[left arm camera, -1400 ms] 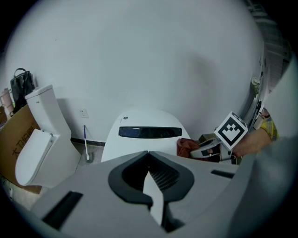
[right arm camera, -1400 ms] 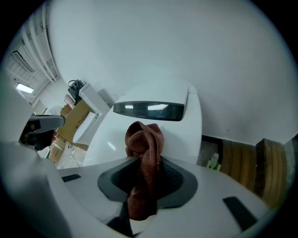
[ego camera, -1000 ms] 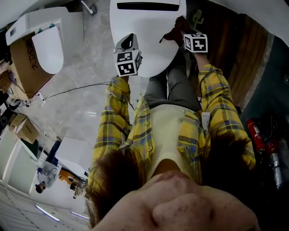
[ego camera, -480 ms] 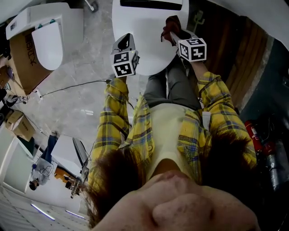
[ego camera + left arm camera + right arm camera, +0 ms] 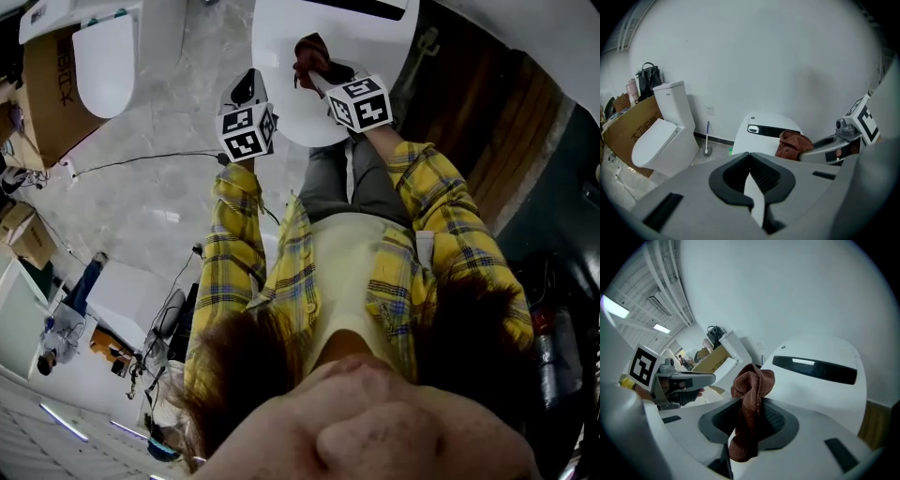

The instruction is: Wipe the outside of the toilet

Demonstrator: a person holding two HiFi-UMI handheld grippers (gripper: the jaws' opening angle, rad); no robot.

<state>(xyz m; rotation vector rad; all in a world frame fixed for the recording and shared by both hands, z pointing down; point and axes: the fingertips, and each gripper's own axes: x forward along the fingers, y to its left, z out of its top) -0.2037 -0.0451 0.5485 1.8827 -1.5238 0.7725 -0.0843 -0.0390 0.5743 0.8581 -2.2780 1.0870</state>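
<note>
Right claw (image 5: 749, 405): clenched on cloth (image 5: 752, 380), bunched ahead to meet the lid (image 5: 820, 397) first.
Left claw (image 5: 750, 163): closed, empty, parked left, clear of wiping.
Toilet (image 5: 328, 37): lid wipe likely under way.

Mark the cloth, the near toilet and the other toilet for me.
brown cloth (image 5: 751, 392): right gripper view, its bunched upper fold.
near toilet (image 5: 820, 393): right gripper view, bare white lid below the dark strip.
second toilet (image 5: 652, 143): left gripper view, its closed seat lid.
</note>
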